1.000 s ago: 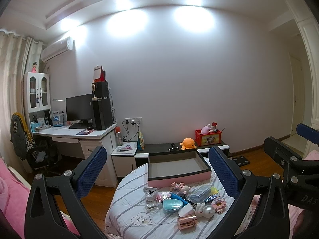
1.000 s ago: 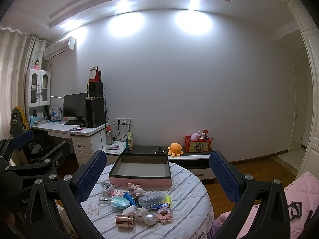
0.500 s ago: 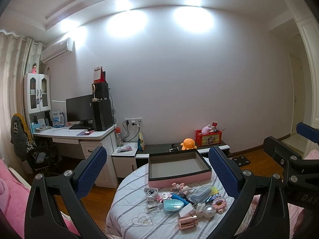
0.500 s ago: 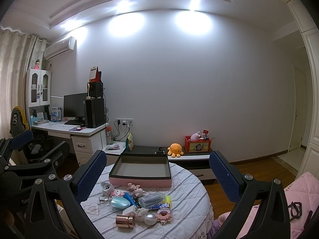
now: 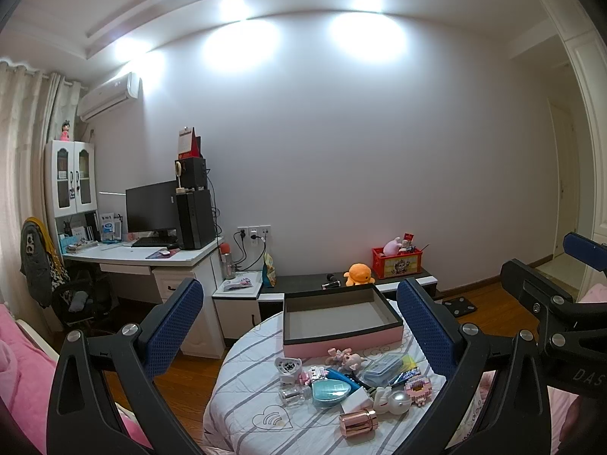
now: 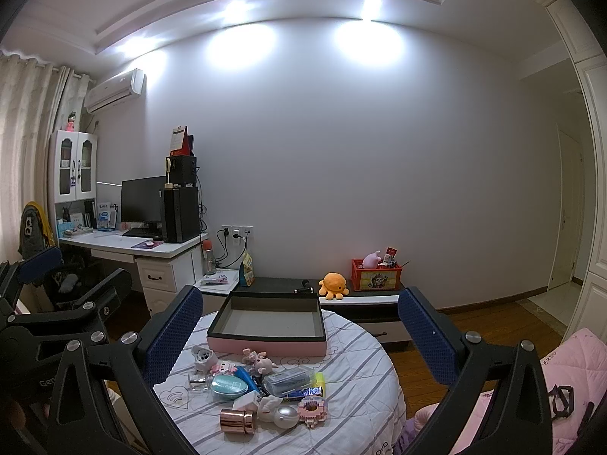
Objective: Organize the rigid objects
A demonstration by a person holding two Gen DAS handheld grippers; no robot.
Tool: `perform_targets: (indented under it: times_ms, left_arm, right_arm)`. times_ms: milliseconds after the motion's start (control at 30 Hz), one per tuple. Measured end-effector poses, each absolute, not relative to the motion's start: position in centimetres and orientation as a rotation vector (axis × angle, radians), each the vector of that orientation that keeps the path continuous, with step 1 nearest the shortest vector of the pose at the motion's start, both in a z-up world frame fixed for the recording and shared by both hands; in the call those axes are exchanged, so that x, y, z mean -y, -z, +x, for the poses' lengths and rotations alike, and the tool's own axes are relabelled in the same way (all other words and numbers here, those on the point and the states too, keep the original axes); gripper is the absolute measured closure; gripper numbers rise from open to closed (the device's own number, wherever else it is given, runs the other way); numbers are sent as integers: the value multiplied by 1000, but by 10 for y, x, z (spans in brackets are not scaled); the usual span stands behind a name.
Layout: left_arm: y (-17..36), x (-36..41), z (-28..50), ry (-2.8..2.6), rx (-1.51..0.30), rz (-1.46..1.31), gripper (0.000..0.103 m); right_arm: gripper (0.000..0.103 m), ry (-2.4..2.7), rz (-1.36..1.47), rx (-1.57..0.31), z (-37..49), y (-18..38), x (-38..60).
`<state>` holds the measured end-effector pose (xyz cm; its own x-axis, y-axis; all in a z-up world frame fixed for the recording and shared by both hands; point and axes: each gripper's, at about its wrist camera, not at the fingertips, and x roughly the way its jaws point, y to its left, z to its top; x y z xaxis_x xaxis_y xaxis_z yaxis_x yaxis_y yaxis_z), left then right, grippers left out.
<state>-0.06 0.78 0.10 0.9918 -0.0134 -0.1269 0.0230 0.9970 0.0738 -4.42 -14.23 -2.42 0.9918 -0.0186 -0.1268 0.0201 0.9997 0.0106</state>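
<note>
From the left wrist view, the left gripper (image 5: 299, 326) hangs above the round table (image 5: 242, 409) with its blue-padded fingers (image 5: 174, 326) spread wide and nothing between them. On the striped cloth sits an open pink box (image 5: 341, 341) with a dark rim, at the far side of the table. In front of it lies a loose cluster of small items: a white heart-shaped case (image 5: 288, 366), a pink pig figure (image 5: 347, 358), a teal compact (image 5: 331, 392), a clear plastic case (image 5: 381, 366), a pink block model (image 5: 418, 386), a pearly round item (image 5: 398, 402) and a rose-gold cylinder (image 5: 358, 421) lying on its side (nearest the camera). The right gripper (image 5: 561, 303) shows at the right edge.

From the right wrist view, the right gripper (image 6: 299, 330) also stands with its fingers (image 6: 425, 337) wide apart, empty, over the same table (image 6: 364, 409). The pink box (image 6: 265, 345) is beyond the clutter; the rose-gold cylinder (image 6: 237, 421) lies at the near edge, just beside the pearly round item (image 6: 286, 415) and the pink block model (image 6: 312, 409). The teal compact (image 6: 228, 385) sits left of the clear plastic case (image 6: 286, 377). The left gripper (image 6: 57, 303) appears at the left edge.
</note>
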Motion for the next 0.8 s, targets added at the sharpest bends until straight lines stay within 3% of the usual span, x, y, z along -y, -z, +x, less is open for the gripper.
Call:
perform_targets:
  times_ms: [800]
  left_arm:
    - [-1, -11, -4, 23, -138, 79, 0]
  right_arm:
    - [0, 20, 5, -141, -45, 25, 139]
